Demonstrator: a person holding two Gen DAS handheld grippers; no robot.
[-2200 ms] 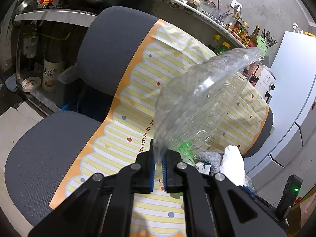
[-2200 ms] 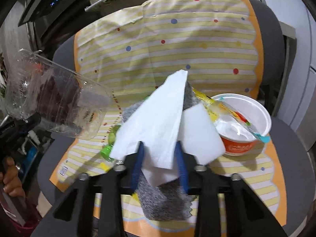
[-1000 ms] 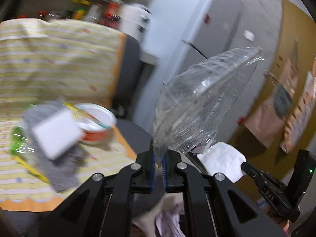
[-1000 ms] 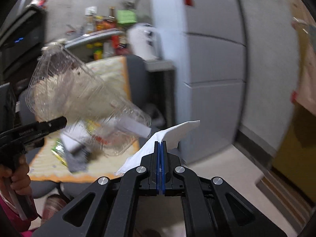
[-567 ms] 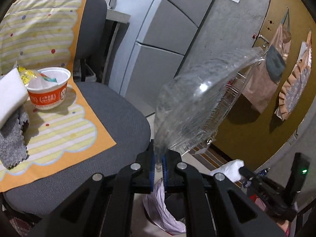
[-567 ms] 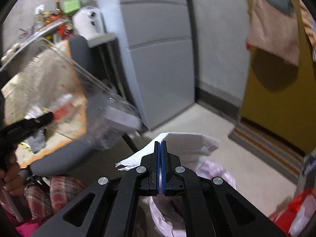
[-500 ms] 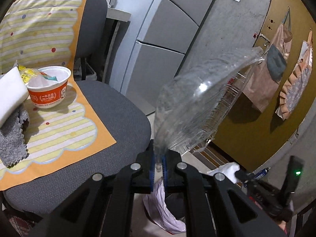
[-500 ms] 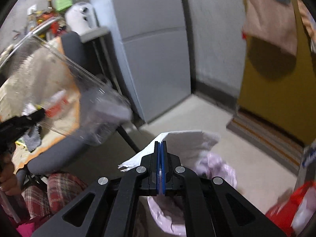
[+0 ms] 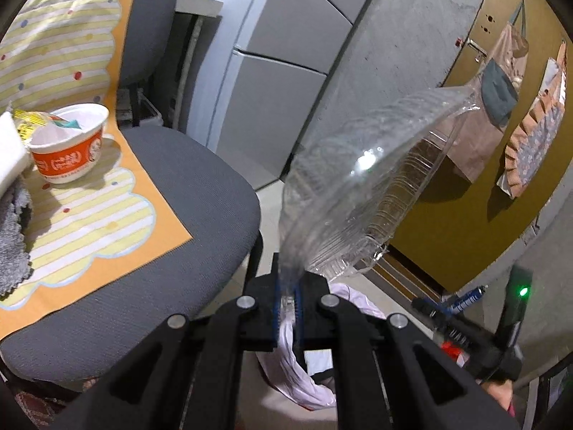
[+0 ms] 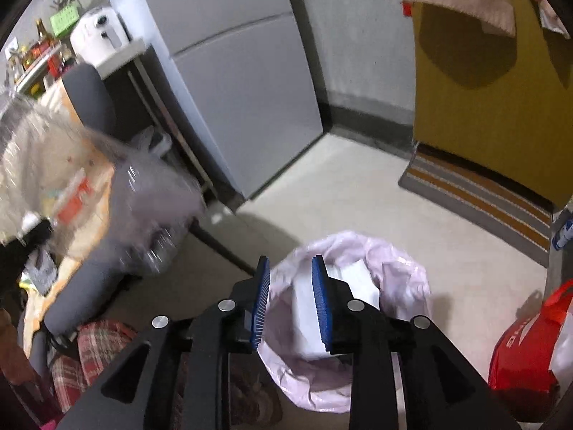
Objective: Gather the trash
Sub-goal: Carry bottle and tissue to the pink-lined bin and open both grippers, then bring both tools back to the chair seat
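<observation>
My left gripper is shut on the edge of a clear plastic container, which stands up and to the right above a bin lined with a pale pink bag. My right gripper hangs over the same bag, its jaws opening with nothing pressed between the blue pads. A white tissue shows through the gap, loose inside the bag. The clear container is a blur at the left of the right wrist view.
A grey office chair carries a striped yellow placemat, an orange noodle cup and a grey cloth. A grey fridge stands behind. A striped mat and a red bag lie on the floor.
The right jaws have parted and the tissue has dropped out of them into the bag. Both grippers have sunk closer to the bin. The left grip on the container is unchanged.
</observation>
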